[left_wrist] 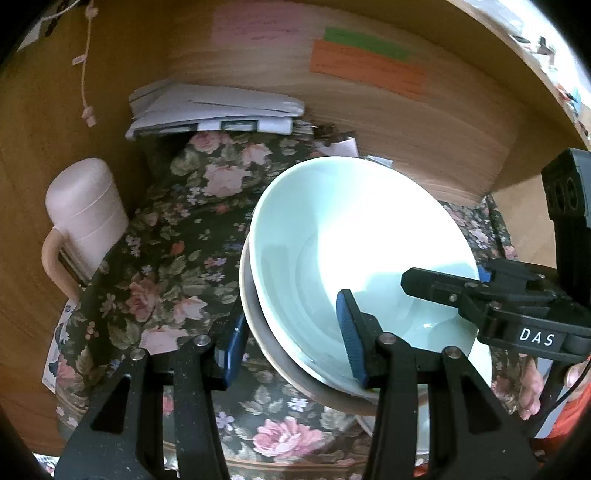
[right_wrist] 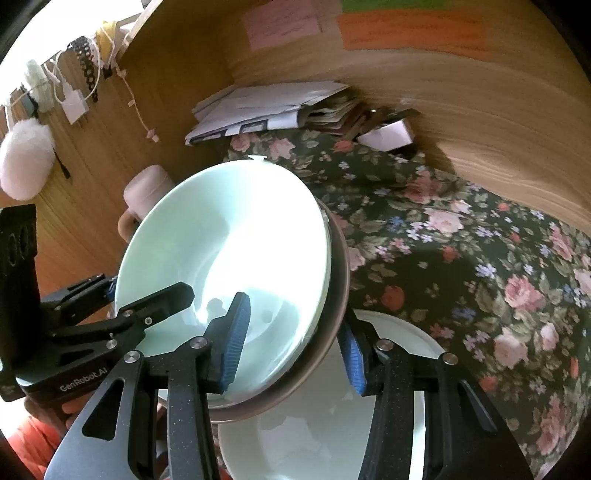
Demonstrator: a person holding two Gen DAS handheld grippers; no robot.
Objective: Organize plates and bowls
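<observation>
Both the left gripper (left_wrist: 291, 343) and the right gripper (right_wrist: 293, 343) clench the stacked pale green ceramic bowls (right_wrist: 225, 251); uneven lifting could slide the inner bowl out.

The writing on the pink note (left_wrist: 255, 26), the green note (left_wrist: 365, 42) and the orange note (left_wrist: 369, 68) on the wooden back panel (left_wrist: 424, 140) is too blurred to read. In the right wrist view the green note (right_wrist: 391, 4) is cut off by the top edge. The pale bowl (left_wrist: 354, 236) hides most of the darker bowl (left_wrist: 258, 325) beneath it. The white plate (right_wrist: 402, 332) at the bottom is largely covered by these bowls. The pink mug (right_wrist: 146, 192) is half hidden behind the pale bowl's rim. The paper stack (left_wrist: 214, 107) shows no legible print.
</observation>
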